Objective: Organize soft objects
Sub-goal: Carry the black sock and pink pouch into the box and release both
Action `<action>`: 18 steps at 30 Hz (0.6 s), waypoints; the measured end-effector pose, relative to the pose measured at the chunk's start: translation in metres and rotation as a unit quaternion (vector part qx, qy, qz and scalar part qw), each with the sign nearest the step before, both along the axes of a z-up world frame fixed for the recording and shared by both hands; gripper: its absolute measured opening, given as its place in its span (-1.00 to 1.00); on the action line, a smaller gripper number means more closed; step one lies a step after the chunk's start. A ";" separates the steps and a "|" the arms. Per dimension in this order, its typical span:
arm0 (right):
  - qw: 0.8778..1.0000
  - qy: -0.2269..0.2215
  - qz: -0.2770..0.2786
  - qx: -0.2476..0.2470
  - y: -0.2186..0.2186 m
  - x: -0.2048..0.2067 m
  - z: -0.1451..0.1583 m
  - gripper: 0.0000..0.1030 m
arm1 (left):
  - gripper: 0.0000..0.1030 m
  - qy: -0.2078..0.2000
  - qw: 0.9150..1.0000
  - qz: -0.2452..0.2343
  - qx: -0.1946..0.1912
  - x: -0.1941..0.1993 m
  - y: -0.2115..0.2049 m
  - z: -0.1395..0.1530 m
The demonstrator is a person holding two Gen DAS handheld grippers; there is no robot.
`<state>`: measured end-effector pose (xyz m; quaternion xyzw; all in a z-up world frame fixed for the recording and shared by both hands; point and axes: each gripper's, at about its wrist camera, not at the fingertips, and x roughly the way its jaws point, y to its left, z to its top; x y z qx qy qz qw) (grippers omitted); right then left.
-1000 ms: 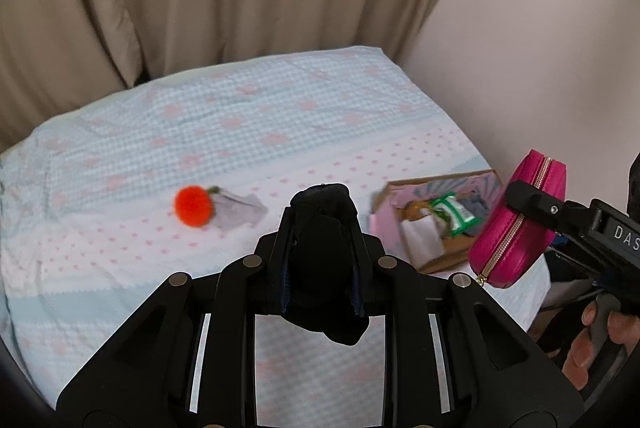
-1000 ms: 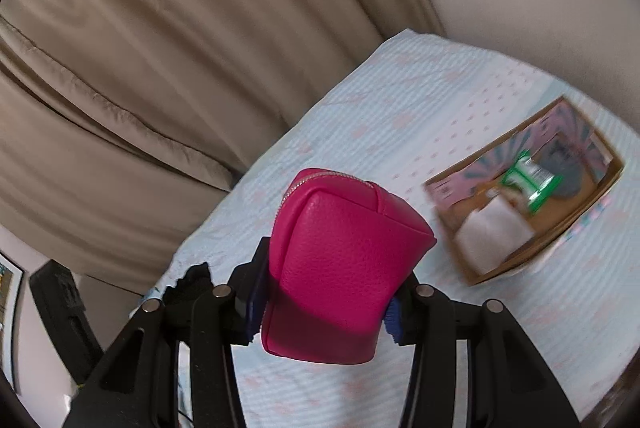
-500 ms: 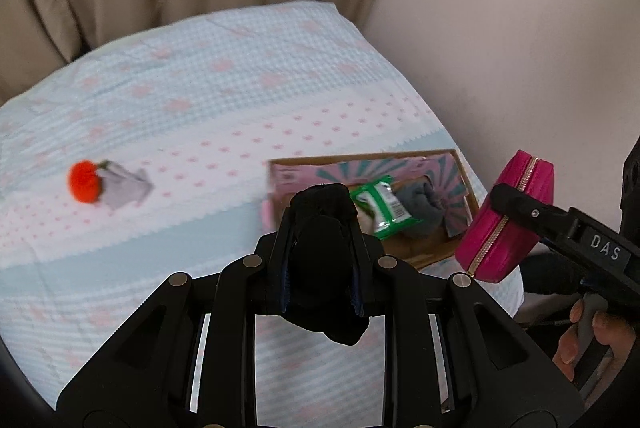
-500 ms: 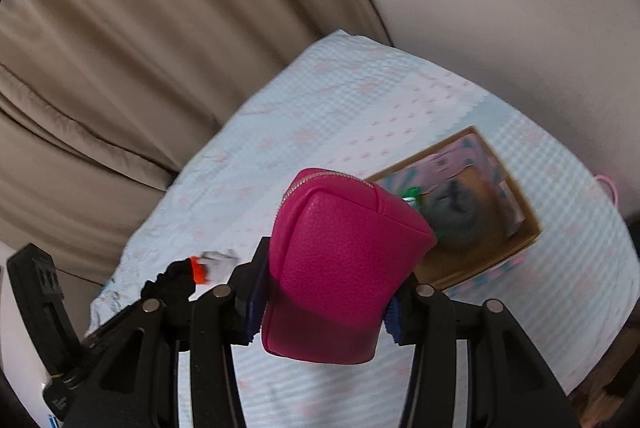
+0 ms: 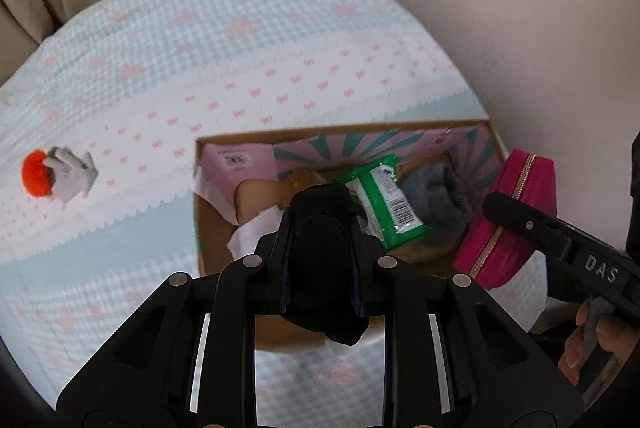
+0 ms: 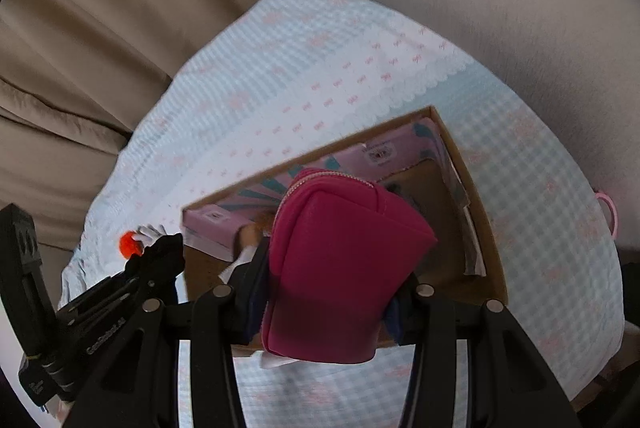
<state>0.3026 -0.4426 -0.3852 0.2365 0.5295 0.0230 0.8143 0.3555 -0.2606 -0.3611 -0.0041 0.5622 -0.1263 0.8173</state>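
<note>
My left gripper (image 5: 320, 244) is shut on a black soft cloth bundle (image 5: 320, 260) and holds it above the near edge of an open cardboard box (image 5: 224, 142). My right gripper (image 6: 332, 280) is shut on a pink zip pouch (image 6: 340, 268), which also shows in the left wrist view (image 5: 516, 220), held over the box (image 6: 480, 212) at its right side. In the box lie a green packet (image 5: 384, 200), a grey soft item (image 5: 436, 196) and a pale plush item (image 5: 256, 196). An orange pompom with a grey cloth (image 5: 56, 176) lies on the bed at the left.
The bed has a light blue and white cover with pink bows (image 5: 240, 68). Beige curtains (image 6: 120, 28) hang behind it and a plain wall (image 5: 520, 28) stands at the right. A pink ring (image 6: 608, 208) shows at the bed's right edge.
Both grippers have moved toward the box with their loads; the box is now right under them and looks larger. The pompom has shifted to the left of the left view.
</note>
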 end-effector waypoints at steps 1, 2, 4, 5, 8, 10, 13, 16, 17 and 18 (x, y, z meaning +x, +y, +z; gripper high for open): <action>1.000 0.003 0.003 0.000 0.001 0.002 -0.004 -0.15 | -0.62 0.006 1.000 0.001 0.003 0.002 -0.002 -0.007; 1.000 0.008 0.005 -0.002 0.002 0.004 -0.009 -0.15 | -0.62 0.011 1.000 0.002 0.005 0.003 -0.003 -0.014; 1.000 0.021 0.014 0.001 0.005 0.008 -0.022 -0.15 | -0.61 0.015 1.000 0.000 0.011 0.005 -0.006 -0.021; 0.999 0.029 0.016 0.003 0.006 0.010 -0.027 -0.15 | -0.45 0.011 1.000 -0.005 0.020 0.005 -0.008 -0.024; 0.999 0.047 0.017 0.004 0.008 0.013 -0.040 -0.04 | 0.76 0.007 0.998 -0.017 0.060 0.006 -0.015 -0.030; 0.999 0.042 0.006 0.010 0.003 0.012 -0.043 0.49 | 0.99 0.003 0.996 -0.020 0.086 0.005 -0.013 -0.033; 0.999 0.025 -0.007 0.021 -0.006 0.009 -0.042 1.00 | 0.99 0.016 0.997 -0.015 0.079 0.004 -0.005 -0.038; 0.999 0.026 -0.014 0.015 -0.011 0.009 -0.041 1.00 | 0.99 0.020 0.997 -0.010 0.080 0.003 0.000 -0.039; 0.999 0.025 -0.012 0.015 -0.011 0.009 -0.041 1.00 | 0.99 0.022 0.997 -0.008 0.079 0.003 0.001 -0.039; 1.000 0.025 -0.010 0.012 -0.012 0.009 -0.041 1.00 | 0.99 0.023 0.997 -0.005 0.077 0.002 0.002 -0.037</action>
